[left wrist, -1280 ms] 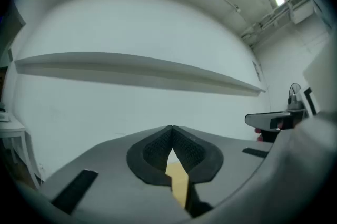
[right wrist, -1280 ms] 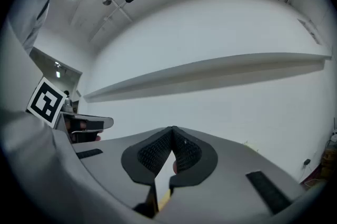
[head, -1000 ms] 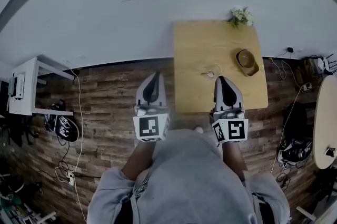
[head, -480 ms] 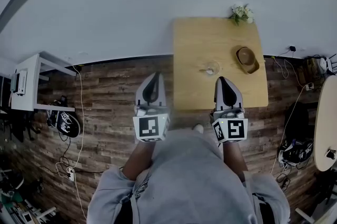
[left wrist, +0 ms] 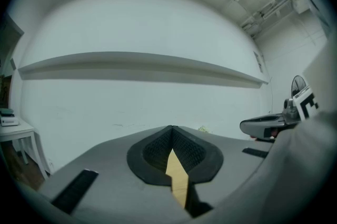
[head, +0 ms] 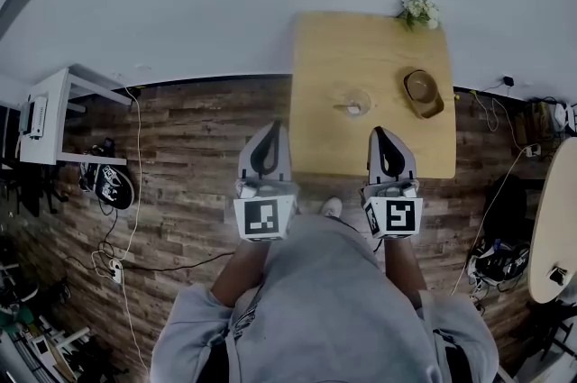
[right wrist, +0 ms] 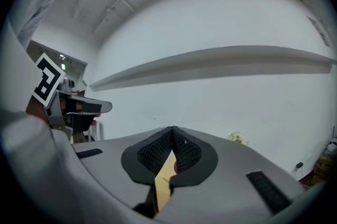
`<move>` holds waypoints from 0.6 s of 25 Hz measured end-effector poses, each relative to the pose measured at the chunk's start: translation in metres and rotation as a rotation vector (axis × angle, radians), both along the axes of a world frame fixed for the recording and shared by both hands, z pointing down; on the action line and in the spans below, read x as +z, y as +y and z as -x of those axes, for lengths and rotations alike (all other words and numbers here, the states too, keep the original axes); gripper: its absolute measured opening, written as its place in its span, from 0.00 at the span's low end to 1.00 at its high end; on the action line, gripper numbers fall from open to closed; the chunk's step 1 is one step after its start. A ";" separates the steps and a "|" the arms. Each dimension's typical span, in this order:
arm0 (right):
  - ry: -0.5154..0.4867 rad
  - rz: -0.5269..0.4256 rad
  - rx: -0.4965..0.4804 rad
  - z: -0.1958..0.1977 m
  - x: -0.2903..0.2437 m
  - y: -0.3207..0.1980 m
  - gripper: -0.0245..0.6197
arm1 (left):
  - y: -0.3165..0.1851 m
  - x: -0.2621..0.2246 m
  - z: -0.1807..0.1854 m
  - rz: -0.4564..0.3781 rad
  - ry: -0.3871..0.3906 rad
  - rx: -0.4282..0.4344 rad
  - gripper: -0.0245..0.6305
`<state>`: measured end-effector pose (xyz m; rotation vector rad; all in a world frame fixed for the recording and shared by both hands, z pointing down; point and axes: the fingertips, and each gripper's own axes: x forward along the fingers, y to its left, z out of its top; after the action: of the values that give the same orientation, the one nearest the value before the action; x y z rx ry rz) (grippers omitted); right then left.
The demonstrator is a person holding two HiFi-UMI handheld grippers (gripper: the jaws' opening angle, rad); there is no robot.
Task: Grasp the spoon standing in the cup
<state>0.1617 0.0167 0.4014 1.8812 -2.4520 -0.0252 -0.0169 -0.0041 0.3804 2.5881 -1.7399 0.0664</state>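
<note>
- Head view: a clear glass cup [head: 357,98] with a pale spoon [head: 349,109] in it stands mid-table on the light wooden table [head: 379,48], beyond the left gripper [head: 273,127] and the right gripper [head: 380,132], touching neither.
- Left gripper view: the jaw tips meet, holding nothing.
- Right gripper view: the jaws are pressed together, empty.

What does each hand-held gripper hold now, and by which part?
Nothing. The left hand-held gripper and the right hand-held gripper are both shut and empty. The spoon stands in the cup on the table, untouched.
</note>
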 end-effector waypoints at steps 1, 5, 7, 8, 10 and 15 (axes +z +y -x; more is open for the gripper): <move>0.001 0.003 0.000 -0.001 0.001 -0.001 0.04 | 0.000 0.001 -0.001 0.001 0.000 0.000 0.04; 0.009 0.003 0.023 -0.001 0.005 -0.009 0.04 | -0.007 0.005 0.004 0.011 -0.012 0.017 0.04; 0.018 0.005 0.045 0.000 0.007 -0.016 0.04 | -0.016 0.006 0.010 0.017 -0.011 0.026 0.04; 0.019 0.006 0.058 0.001 0.008 -0.020 0.04 | -0.022 0.006 0.013 0.016 -0.008 0.031 0.04; 0.009 0.012 0.075 0.007 0.008 -0.026 0.04 | -0.032 0.003 0.018 0.008 0.009 0.045 0.04; 0.017 0.028 0.119 0.020 0.013 -0.050 0.04 | -0.060 0.002 0.027 -0.001 0.017 0.104 0.04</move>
<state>0.1419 -0.0333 0.4147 2.0024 -2.3124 -0.0024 -0.0443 -0.0637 0.3827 2.6702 -1.6002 0.0456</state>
